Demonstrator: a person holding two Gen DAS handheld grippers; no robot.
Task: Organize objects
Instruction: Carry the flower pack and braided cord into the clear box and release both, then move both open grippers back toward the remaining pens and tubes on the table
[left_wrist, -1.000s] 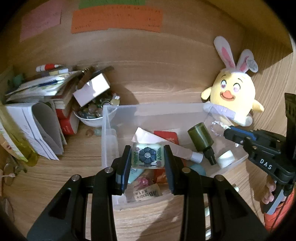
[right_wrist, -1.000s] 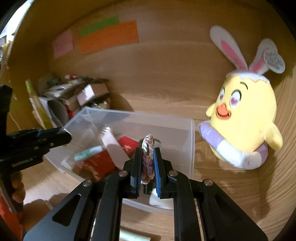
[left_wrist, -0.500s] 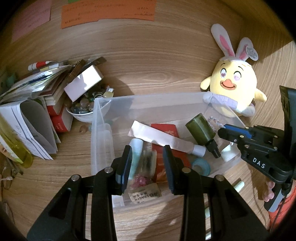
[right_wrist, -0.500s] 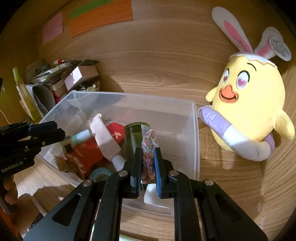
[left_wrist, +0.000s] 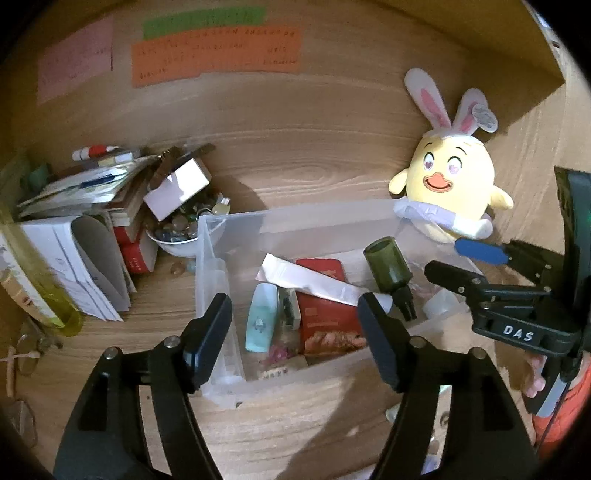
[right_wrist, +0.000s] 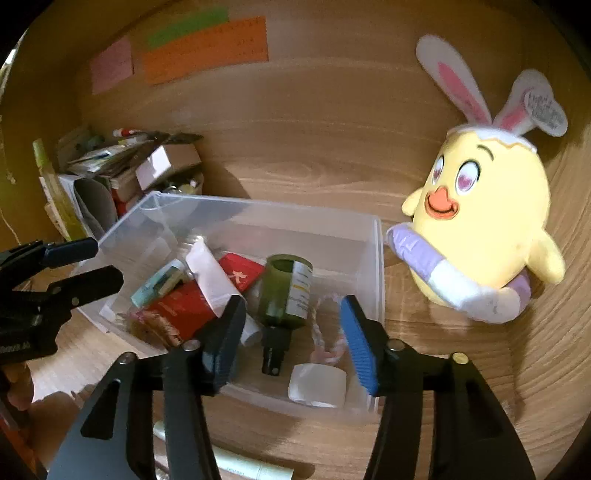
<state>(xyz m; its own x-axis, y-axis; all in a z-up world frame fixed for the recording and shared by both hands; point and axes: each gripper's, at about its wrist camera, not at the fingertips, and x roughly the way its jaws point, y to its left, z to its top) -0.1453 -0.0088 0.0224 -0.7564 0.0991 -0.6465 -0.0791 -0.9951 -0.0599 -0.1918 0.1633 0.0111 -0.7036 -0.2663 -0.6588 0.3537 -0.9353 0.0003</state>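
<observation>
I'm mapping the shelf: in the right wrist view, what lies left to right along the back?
Paper and box pile → clear plastic bin → yellow chick plush.

— What sort of place is this?

— A home, it looks like: a cluttered desk nook with a wood-grain tabletop (left_wrist: 295, 417) and matching wood walls.

— What shows that?

— A yellow plush chick (right_wrist: 484, 229) with bunny ears leans in the corner. Coloured paper notes (left_wrist: 214, 55) are stuck on the back wall. A messy stack of books and papers (left_wrist: 74, 229) sits at the left beside a white bowl of pebbles (left_wrist: 181, 229).

— Anything else?

— A clear plastic bin (right_wrist: 376, 266) holds personal odds and ends: a green bottle (right_wrist: 286, 291), a white tube (left_wrist: 317, 284), a red booklet (left_wrist: 325, 317).
</observation>
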